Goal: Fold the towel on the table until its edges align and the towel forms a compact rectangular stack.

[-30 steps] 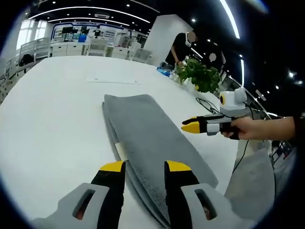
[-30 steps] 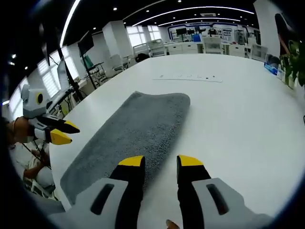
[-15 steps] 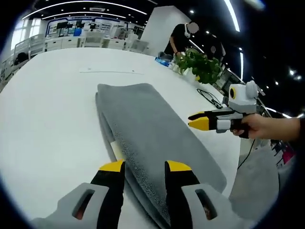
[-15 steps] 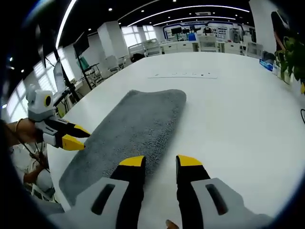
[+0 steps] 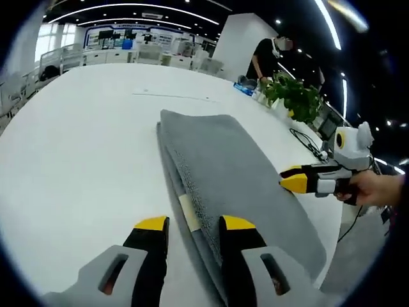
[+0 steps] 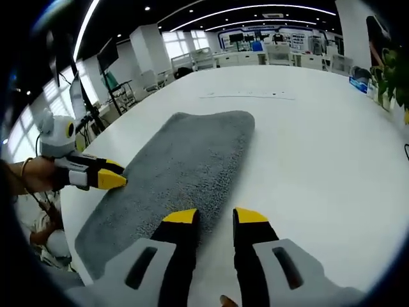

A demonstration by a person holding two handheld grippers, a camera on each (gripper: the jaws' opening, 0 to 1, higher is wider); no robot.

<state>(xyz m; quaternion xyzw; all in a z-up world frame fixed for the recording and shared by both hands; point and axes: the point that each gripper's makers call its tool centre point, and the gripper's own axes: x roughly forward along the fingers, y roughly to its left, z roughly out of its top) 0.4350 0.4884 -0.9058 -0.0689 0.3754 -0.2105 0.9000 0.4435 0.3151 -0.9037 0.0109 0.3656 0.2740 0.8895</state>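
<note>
In the left gripper view, the grey towel (image 5: 236, 185) lies folded into a long strip on the white table (image 5: 77, 147), running from the centre of the frame down toward the lower right, with its layered edge and a small pale tag facing the lower left. The left gripper (image 5: 192, 224) rises from the bottom centre, its yellow-tipped jaws a narrow gap apart and holding nothing, the right jaw over the towel's near edge and the left jaw over bare table. The right gripper (image 5: 289, 179) enters from the right of that frame, held in a hand (image 5: 370, 190), its yellow tips close together at the towel's right edge; whether they pinch fabric I cannot tell. A green plant (image 5: 294, 96) stands in the upper right, with a person (image 5: 267, 57) behind it. In the right gripper view, the towel (image 6: 179, 169) stretches from upper centre to lower left, the right gripper (image 6: 214, 217) has a narrow gap at bottom centre over the towel's edge, and the left gripper (image 6: 116, 176) sits at the left, its tips nearly together at the towel's border.
</note>
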